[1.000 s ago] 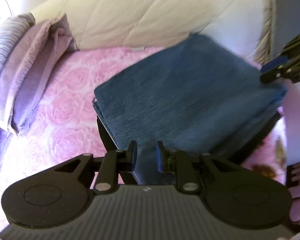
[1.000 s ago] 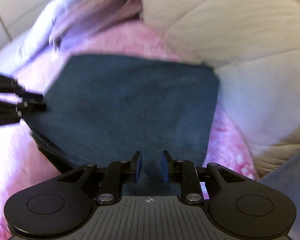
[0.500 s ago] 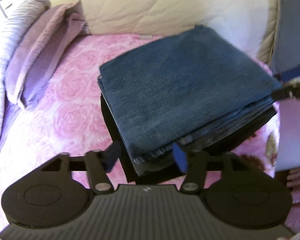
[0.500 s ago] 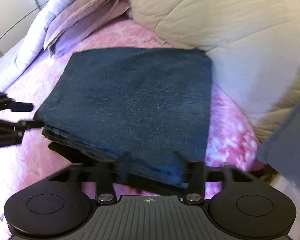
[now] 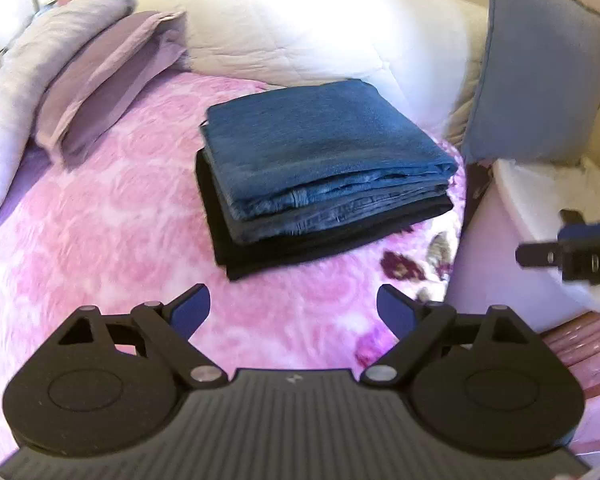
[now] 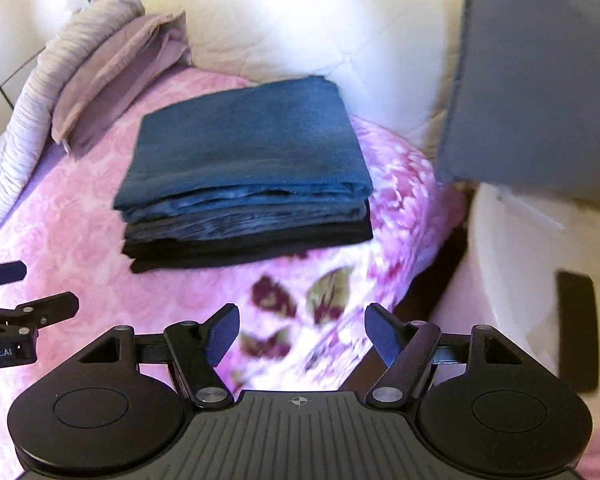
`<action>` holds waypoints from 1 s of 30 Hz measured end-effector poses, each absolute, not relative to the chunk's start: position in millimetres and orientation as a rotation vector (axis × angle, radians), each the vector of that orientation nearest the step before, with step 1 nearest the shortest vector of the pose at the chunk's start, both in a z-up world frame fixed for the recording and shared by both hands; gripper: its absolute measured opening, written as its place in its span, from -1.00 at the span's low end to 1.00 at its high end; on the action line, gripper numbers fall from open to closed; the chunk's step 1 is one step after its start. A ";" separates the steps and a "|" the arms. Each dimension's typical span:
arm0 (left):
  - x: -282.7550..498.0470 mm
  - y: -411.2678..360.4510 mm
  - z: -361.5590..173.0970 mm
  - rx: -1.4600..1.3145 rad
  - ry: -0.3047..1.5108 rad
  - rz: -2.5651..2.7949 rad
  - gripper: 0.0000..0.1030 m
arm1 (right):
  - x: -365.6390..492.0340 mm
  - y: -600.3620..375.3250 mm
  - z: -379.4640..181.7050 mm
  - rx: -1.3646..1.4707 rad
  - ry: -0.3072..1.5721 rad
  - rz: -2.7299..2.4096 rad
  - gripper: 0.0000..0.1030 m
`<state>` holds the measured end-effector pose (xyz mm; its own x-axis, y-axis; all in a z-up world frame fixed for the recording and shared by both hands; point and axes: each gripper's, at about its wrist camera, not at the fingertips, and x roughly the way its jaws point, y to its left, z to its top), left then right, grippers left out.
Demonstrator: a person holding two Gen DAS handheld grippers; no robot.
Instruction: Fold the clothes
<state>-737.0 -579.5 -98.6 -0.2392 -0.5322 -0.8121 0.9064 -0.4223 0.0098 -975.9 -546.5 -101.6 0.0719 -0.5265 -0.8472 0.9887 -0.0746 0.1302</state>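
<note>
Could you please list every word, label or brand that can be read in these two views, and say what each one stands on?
"Robot.AI": on the body of the left gripper, at the left edge of the right wrist view; anything before it is cut off by the frame.
"DA": on the body of the right gripper, at the right edge of the left wrist view; the rest is cut off.
No readable text shows on the folded clothes.

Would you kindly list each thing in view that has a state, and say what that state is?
Left gripper: open, empty, clear of the stack.
Right gripper: open, empty, clear of the stack.
Blue garment: folded, lying on top of the stack.
Black garment: folded, at the bottom of the stack.
Pink bedspread: spread flat under the stack.
Lilac pillow: leaning against the grey bolster.
</note>
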 end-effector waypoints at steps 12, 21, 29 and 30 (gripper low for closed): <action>-716.3 -500.3 -45.2 0.799 0.576 -1.827 0.71 | -925.3 -456.5 -33.8 0.806 0.689 -1.534 0.50; -724.1 -483.3 -20.3 0.728 0.571 -1.774 0.71 | -927.0 -444.8 -10.5 0.692 0.712 -1.510 0.51; -737.9 -478.7 -16.7 0.723 0.593 -1.731 0.71 | -948.2 -446.0 -5.7 0.697 0.696 -1.483 0.52; -739.1 -478.5 -17.1 0.727 0.593 -1.727 0.71 | -949.2 -446.4 -5.8 0.697 0.696 -1.478 0.52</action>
